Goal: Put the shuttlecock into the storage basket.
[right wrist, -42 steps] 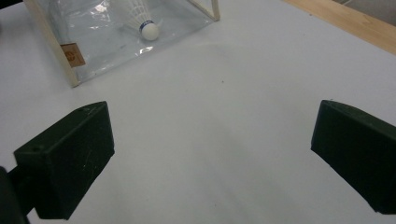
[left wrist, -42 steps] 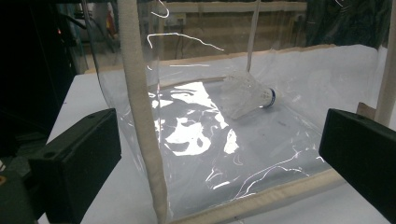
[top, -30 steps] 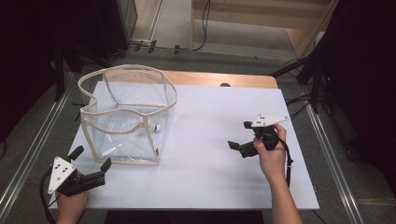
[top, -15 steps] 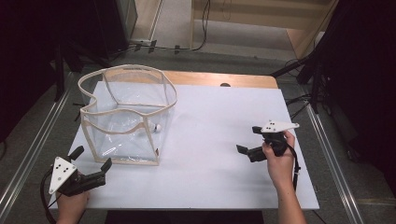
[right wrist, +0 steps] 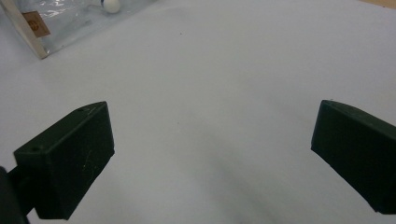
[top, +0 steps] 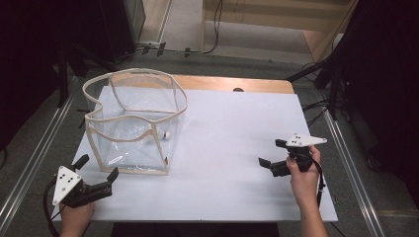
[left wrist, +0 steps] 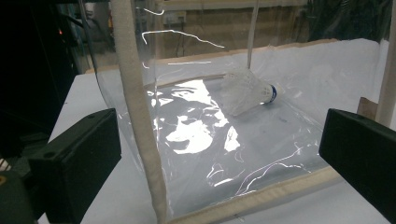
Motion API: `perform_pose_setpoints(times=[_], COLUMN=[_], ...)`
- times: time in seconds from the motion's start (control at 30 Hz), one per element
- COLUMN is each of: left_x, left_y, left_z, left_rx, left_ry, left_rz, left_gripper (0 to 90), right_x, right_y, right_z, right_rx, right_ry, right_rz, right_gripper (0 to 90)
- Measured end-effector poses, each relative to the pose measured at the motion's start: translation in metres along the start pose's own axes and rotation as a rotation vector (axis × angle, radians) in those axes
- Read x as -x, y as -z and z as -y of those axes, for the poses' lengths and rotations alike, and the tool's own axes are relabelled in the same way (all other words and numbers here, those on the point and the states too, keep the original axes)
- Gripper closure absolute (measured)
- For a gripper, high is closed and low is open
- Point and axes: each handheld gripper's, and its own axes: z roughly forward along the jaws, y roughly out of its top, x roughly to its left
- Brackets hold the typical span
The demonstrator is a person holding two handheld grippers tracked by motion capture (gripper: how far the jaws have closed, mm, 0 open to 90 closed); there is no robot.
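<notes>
- Shuttlecock [left wrist: 247, 91] lies on its side on the floor of the clear soft-sided bin [top: 170, 94], cork end toward the bin's far-right wall; in the high view it sits low by the right wall [top: 163, 134].
- Bin stands on the left part of the white counter [top: 237, 128], cloth-trimmed rim wavy and sagging, walls thin clear film.
- Left gripper [top: 96, 174] is just in front of the bin's near corner, jaws wide apart, holding nothing; the corner seam runs between them in the left gripper view [left wrist: 219, 149].
- Right gripper [top: 272, 154] is well apart at the counter's right side, jaws wide apart, holding nothing, bare counter under it [right wrist: 212, 140].
- Judgement: shuttlecock looks already dropped in, both hands backing to rest.
- If steadying the bin, pinch the trim, not the film; film will crumple.
- Keep the left jaws off the corner so the bin doesn't slide or tip.
</notes>
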Motion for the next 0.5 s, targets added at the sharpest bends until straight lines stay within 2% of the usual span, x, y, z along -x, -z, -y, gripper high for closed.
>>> perform_pose_setpoints(times=[0.5], left_x=[0.001], left_y=[0.0], left_z=[0.0], left_rx=[-0.002], left_ry=[-0.005], left_rz=[-0.001], left_gripper=[0.0], right_x=[0.007], right_y=[0.013], right_z=[0.024], right_rx=[0.024], right_ry=[-0.046], right_rz=[0.005], right_gripper=[0.0])
